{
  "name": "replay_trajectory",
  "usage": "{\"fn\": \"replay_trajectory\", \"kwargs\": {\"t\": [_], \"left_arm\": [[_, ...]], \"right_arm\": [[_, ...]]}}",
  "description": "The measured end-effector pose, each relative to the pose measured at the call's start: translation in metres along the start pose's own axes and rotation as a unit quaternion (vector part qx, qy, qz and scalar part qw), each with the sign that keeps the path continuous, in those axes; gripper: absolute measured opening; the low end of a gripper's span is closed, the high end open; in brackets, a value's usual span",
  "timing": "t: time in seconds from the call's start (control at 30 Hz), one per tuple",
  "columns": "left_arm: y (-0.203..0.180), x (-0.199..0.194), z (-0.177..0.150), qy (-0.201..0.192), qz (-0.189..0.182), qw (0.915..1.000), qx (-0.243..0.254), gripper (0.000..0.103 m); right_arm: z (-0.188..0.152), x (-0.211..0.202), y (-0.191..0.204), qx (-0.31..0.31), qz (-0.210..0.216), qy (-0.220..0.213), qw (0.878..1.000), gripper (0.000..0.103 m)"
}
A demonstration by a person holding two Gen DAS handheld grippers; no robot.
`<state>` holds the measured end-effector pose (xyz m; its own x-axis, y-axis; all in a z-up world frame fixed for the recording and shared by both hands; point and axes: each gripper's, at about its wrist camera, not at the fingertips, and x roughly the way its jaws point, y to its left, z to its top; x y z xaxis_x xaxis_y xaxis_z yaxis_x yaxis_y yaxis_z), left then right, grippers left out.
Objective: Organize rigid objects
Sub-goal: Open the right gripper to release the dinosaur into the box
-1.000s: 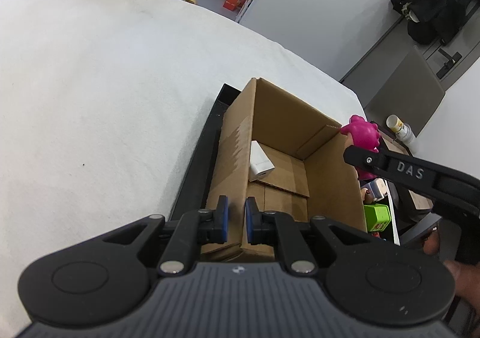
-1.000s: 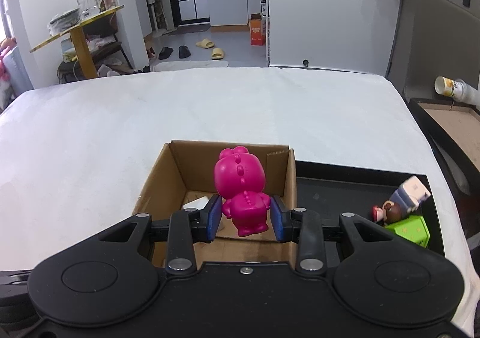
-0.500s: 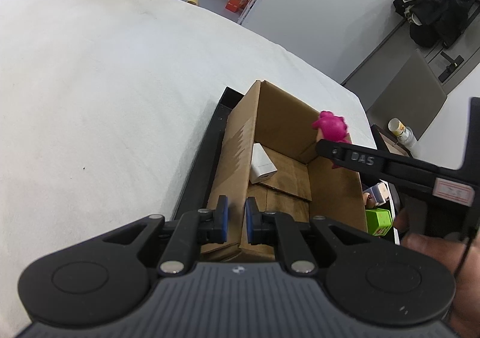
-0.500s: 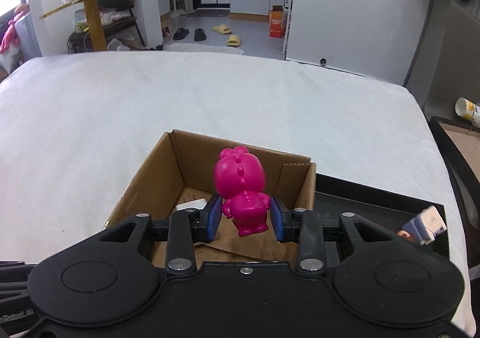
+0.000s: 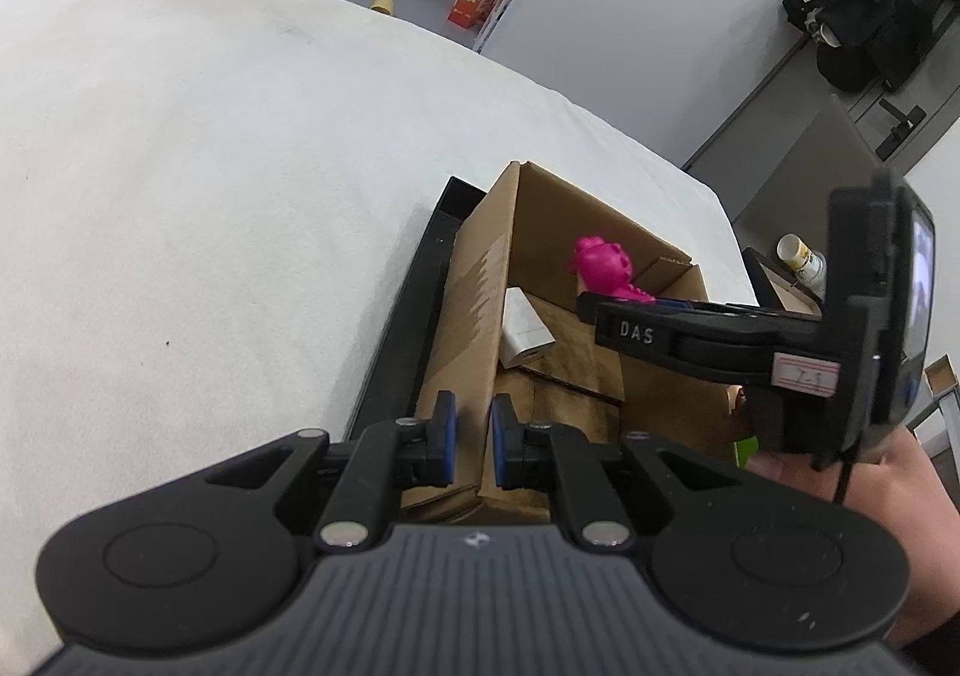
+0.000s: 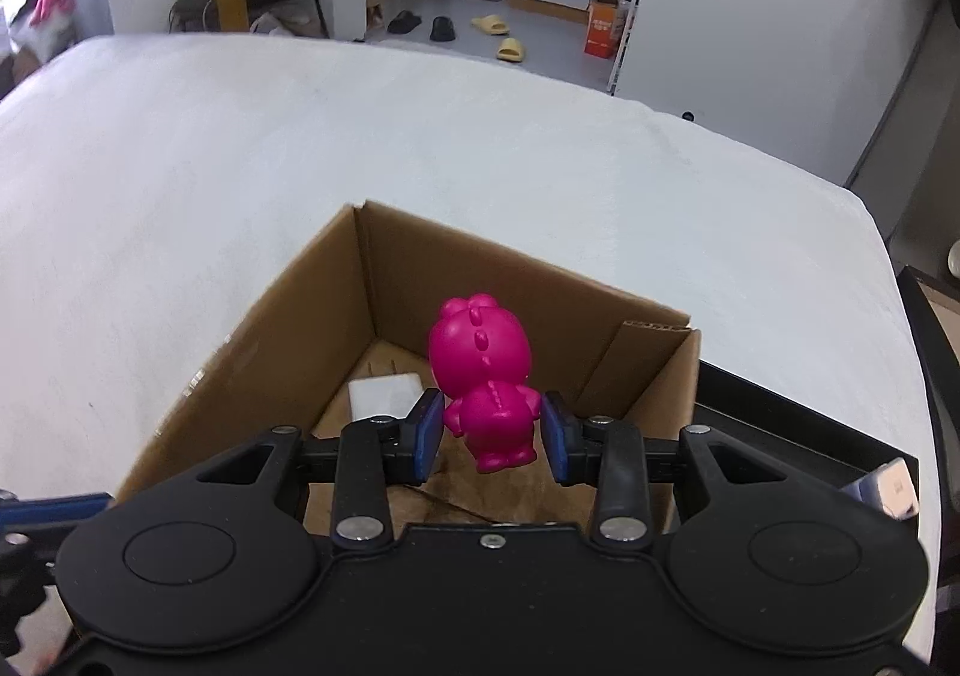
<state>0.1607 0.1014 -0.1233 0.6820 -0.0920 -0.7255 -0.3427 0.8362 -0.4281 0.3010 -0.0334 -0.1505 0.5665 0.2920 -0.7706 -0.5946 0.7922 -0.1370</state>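
From the left wrist, the left tool [image 5: 474, 439] is hanging clenched on nothing at the near rim of the open cardboard box [image 5: 480, 316], which is sitting in a black tray [image 5: 414, 304] on the white, cloth-covered surface [image 5: 210, 166]; wide bare cloth is lying leftward. From the right wrist, the right tool [image 6: 491, 433] is gripping a glossy magenta toy figure [image 6: 483, 370] above the box's open interior, beside a white block [image 6: 384, 394] on its floor.

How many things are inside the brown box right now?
2. A white block lies on the cardboard box's floor, and a pink toy hangs over the opening, pinched in the right tool. More could hide behind the near wall.
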Motion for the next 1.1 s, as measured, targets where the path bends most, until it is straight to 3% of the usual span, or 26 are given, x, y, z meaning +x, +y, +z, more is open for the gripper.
{"fn": "replay_trajectory", "kwargs": {"t": [0.3, 0.6, 0.7, 0.83, 1.1], "left_arm": [[-0.001, -0.001, -0.001, 0.0, 0.0, 1.0, -0.001, 0.011], [-0.001, 0.0, 0.0, 0.001, -0.002, 1.0, 0.002, 0.011], [-0.002, 0.0, -0.001, 0.0, 0.0, 1.0, 0.003, 0.011], [-0.005, 0.0, -0.002, -0.002, 0.004, 0.9999, 0.01, 0.011], [-0.009, -0.001, -0.003, -0.001, 0.015, 0.9997, 0.021, 0.011]], "right_arm": [[-0.001, 0.003, 0.01, -0.028, -0.001, 0.016, 0.999, 0.037], [-0.006, -0.034, -0.002, -0.006, 0.024, -0.003, 1.0, 0.044], [-0.008, -0.051, -0.01, 0.017, 0.053, -0.005, 0.998, 0.051], [-0.011, -0.073, -0.014, 0.013, 0.049, -0.024, 0.998, 0.059], [-0.02, -0.085, -0.034, 0.053, 0.063, -0.027, 0.996, 0.062]]}}
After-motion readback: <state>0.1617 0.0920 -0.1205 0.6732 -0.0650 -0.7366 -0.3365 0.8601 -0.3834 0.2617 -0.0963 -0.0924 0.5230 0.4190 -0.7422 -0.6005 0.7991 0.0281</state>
